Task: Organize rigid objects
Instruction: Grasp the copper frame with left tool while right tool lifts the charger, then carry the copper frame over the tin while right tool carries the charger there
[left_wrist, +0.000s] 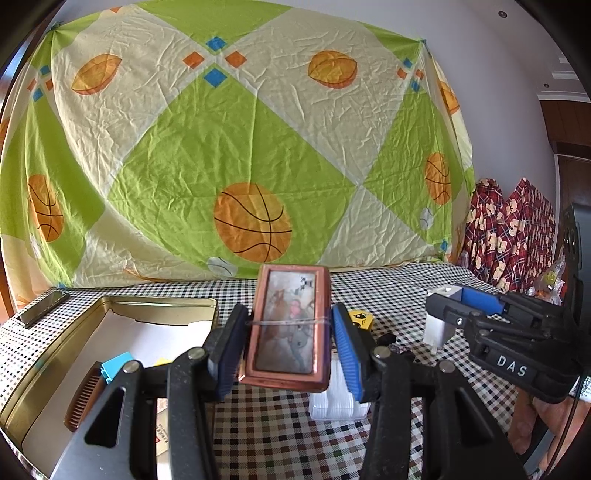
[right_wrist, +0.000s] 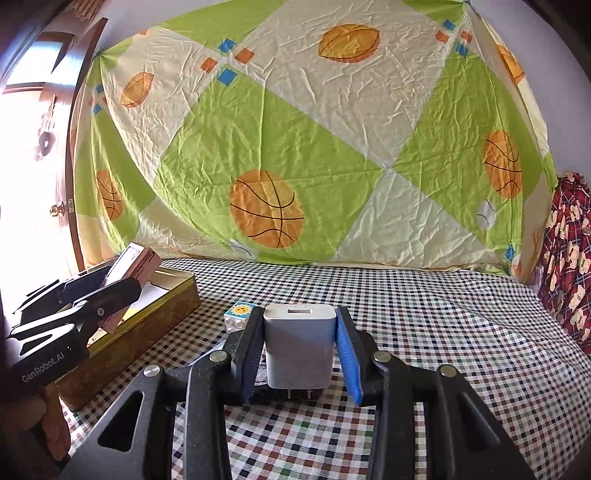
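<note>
Nearest the lens: left tongs (left_wrist: 290, 345) clamped on a copper-rimmed picture frame (left_wrist: 288, 321), held upright above the table (left_wrist: 280, 435). Right tongs (right_wrist: 300, 352) pinched on a white charger (right_wrist: 299, 347), prongs toward the camera, lifted clear of the checked cloth.

Left of the left tongs and a little below: open gold tin (left_wrist: 122, 306), already holding a brown comb (left_wrist: 83, 398) and a blue block (left_wrist: 117, 365). Just beyond the right tongs: small toy block with a sun face (right_wrist: 240, 314), on the table. Below the frame: clear plastic box (left_wrist: 338, 402).

Likely risks: frame gripped only by its narrow edges, so a tilt could slip it out; both tongs heading for the one tin could collide; charger dropped onto the comb could sit crooked.
</note>
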